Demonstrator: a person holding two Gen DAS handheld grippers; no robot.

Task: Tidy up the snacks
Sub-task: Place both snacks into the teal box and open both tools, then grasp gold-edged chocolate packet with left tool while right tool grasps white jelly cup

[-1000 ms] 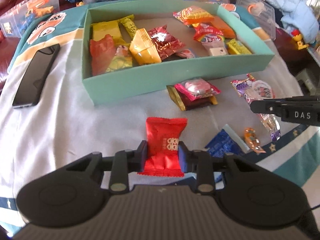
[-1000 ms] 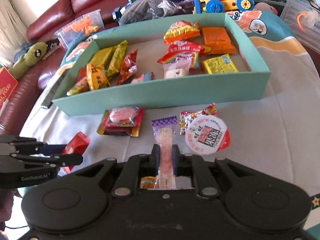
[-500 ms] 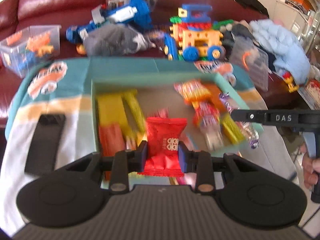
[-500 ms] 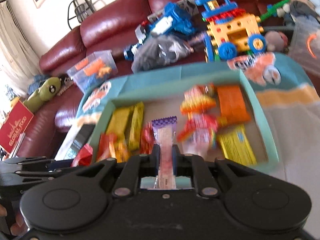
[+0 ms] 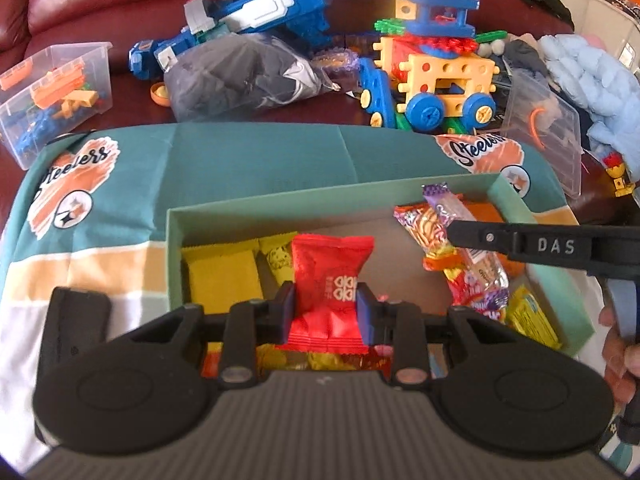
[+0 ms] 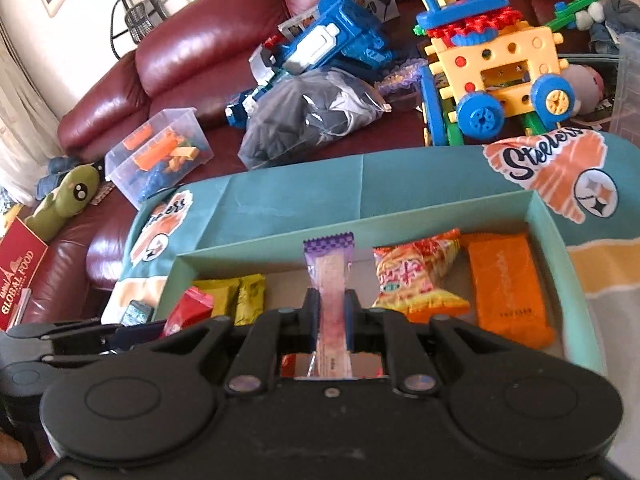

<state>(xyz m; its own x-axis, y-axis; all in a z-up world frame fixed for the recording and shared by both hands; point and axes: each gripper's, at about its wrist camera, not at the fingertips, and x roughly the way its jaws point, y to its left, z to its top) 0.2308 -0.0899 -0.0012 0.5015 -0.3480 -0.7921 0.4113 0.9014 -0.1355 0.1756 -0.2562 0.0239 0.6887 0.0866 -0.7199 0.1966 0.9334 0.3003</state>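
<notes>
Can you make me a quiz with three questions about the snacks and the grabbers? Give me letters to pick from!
1. Where is the orange flat packet?
A. On the sofa
B. Inside the green box, at its right end
C. In the clear toy bin

2. What colour is the snack in the left gripper?
A. Red
B. Blue
C. White

3. What is the right gripper doing?
A. Standing open with nothing in it
B. Squeezing a toy car
C. Shut on a long thin snack with a purple end

Answers:
1. B, since the packet lies on the box floor beside the right wall.
2. A, since the red packet sits pinched between the two fingers.
3. C, since the purple-topped snack stands clamped between the pads.
</notes>
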